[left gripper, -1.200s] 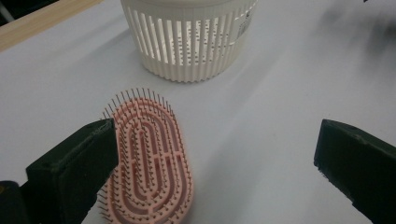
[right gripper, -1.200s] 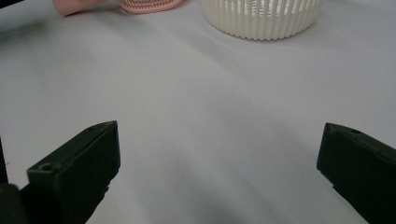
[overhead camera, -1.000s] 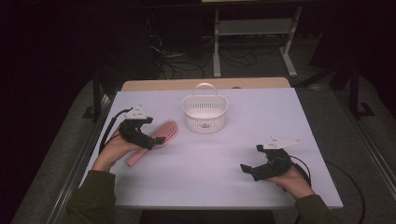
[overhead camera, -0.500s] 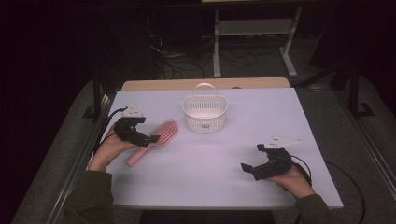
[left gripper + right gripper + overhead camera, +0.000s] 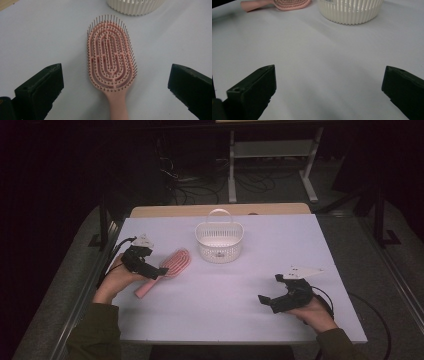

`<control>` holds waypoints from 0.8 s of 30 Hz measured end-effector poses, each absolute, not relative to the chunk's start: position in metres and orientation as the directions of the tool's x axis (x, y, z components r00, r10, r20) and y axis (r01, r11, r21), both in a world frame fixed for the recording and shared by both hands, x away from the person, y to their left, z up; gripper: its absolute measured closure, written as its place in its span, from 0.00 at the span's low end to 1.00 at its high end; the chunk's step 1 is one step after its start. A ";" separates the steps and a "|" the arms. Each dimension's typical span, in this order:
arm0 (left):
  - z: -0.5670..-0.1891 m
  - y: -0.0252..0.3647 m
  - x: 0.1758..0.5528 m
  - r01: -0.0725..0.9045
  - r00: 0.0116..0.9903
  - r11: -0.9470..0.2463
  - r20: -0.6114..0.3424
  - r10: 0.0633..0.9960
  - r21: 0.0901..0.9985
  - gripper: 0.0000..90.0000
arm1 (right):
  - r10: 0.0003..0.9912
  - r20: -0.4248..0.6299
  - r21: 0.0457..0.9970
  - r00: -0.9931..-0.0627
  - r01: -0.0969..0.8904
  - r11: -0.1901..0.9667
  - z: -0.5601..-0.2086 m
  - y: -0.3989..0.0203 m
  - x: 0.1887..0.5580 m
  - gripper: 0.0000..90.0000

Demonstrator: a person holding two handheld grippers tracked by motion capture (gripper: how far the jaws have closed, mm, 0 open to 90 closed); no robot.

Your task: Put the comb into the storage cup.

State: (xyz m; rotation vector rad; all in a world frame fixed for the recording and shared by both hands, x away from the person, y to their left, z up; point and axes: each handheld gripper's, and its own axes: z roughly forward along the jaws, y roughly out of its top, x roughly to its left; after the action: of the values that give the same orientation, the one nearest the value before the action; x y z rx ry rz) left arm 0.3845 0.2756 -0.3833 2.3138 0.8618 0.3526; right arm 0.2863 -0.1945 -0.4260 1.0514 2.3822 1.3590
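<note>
Hovering over the pink hairbrush (image 5: 110, 60), the left gripper (image 5: 150, 268) has its 2 black jaws spread wide, with the brush handle running down between them and touching neither jaw. In the left gripper view the bristled head lies face up on the white table (image 5: 37, 37), its far tip close to the ribbed wall of the white basket (image 5: 136, 6); the lower end of the handle is cut off by the bottom edge. From the high view the brush (image 5: 167, 270) lies slanted on the left part of the table (image 5: 250, 320), head toward the basket (image 5: 219, 242), and the gripper body covers part of the handle, so whether any jaw tip rests on the table cannot be told.

The right gripper (image 5: 267, 301) sits low near the table's front right, well apart from the brush. Its jaws are also released wide, holding nothing, with bare tabletop between them. In the right gripper view the brush (image 5: 279, 3) and the basket (image 5: 350, 11) are clipped by the top edge.
</note>
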 end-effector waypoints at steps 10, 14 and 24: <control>-0.387 0.277 0.386 0.526 0.733 -0.586 0.020 0.680 0.616 0.00 | 0.668 0.162 0.814 -0.726 0.481 0.326 -0.426 -0.194 0.286 0.00; -0.390 0.277 0.387 0.541 0.728 -0.590 0.017 0.685 0.599 0.00 | 0.668 0.162 0.813 -0.727 0.482 0.327 -0.426 -0.194 0.286 0.00; -0.395 0.277 0.388 0.570 0.724 -0.608 0.014 0.690 0.553 0.01 | 0.667 0.161 0.812 -0.728 0.482 0.329 -0.426 -0.194 0.286 0.00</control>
State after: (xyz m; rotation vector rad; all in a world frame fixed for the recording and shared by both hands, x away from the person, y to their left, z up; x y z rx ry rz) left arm 0.3879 0.2769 -0.3953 2.4025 0.9564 0.3062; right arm 0.2864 -0.1937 -0.4263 1.0483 2.3900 1.3517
